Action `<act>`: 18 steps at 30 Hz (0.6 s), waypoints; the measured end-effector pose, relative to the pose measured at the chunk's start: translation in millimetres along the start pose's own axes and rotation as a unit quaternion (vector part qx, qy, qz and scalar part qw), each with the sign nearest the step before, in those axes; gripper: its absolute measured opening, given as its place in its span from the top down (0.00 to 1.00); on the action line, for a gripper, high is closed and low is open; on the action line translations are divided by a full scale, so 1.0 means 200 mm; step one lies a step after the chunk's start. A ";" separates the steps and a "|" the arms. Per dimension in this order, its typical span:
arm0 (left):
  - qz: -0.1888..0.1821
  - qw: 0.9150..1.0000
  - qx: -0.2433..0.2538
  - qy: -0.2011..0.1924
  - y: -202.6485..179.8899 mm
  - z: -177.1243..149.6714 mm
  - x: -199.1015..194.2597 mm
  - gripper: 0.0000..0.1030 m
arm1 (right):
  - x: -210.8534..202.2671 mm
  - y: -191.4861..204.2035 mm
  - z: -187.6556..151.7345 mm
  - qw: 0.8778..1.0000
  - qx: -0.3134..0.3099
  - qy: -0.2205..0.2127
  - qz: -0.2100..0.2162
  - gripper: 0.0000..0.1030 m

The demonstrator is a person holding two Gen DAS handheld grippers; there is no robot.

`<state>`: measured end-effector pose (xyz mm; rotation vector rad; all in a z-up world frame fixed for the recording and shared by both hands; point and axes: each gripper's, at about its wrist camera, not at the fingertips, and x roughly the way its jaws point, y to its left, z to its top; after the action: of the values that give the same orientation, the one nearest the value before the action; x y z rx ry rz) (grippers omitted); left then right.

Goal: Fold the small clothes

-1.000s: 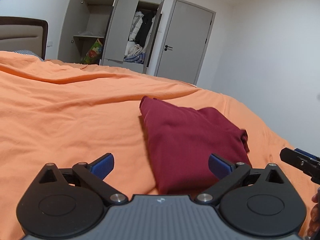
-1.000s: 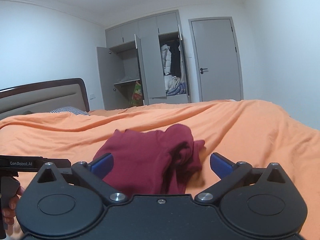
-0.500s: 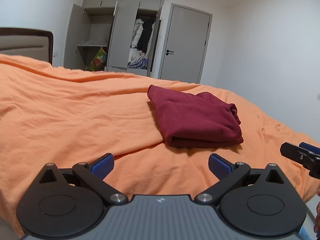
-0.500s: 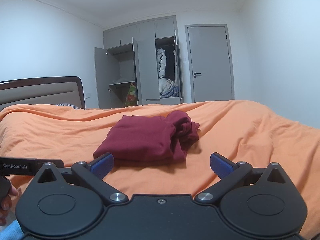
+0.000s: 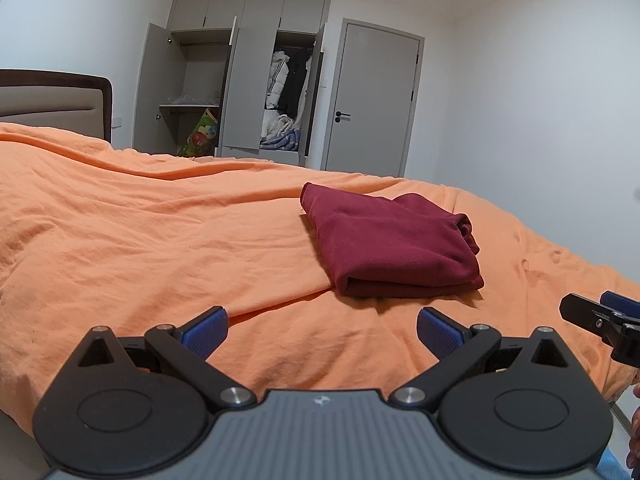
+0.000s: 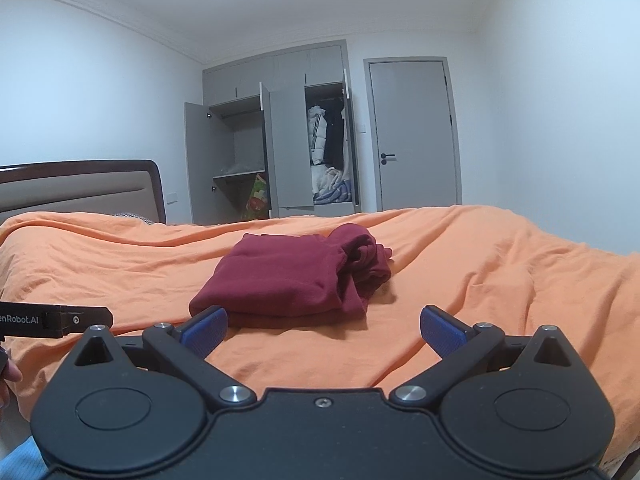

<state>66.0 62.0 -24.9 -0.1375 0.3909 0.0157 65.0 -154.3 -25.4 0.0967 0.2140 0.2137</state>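
A bedroom w/ white walls is filling both views. An orange bedspread (image 5: 160, 240) is covering the bed, rumpled in soft ridges. At the far wall a grey wardrobe (image 6: 276, 140) is standing w/ doors open, next to a closed grey door (image 6: 416, 136).

Mid-bed, a dark red garment (image 5: 392, 248) is lying folded into a compact, thick rectangle, w/ a bunched, looser end on its right side. It is sitting just beyond both tools, touching neither.

The left tongs (image 5: 322, 330) are hovering wide apart, holding nothing. The right tongs (image 6: 323, 328) are likewise spread wide & empty, low over the bedspread.

Judging by its look, the garment is light, soft & floppy, prob. a knit; layers are likely to slide apart if lifted by one corner. Best hold: pinching the thick folded near edge through all layers, one tool per side.
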 end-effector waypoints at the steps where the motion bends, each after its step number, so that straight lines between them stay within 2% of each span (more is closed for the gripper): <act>1: 0.000 1.000 0.000 0.000 0.00 0.00 0.00 0.00 | 0.00 0.00 0.00 1.000 0.000 0.000 0.000 0.01; 18: 0.002 1.000 -0.003 0.004 0.01 0.00 -0.01 0.00 | 0.00 0.00 -0.01 1.000 -0.003 0.003 0.002 0.01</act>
<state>64.7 63.1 -25.1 -0.1430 0.3985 0.0213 63.7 -153.6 -27.1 0.0903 0.2183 0.2178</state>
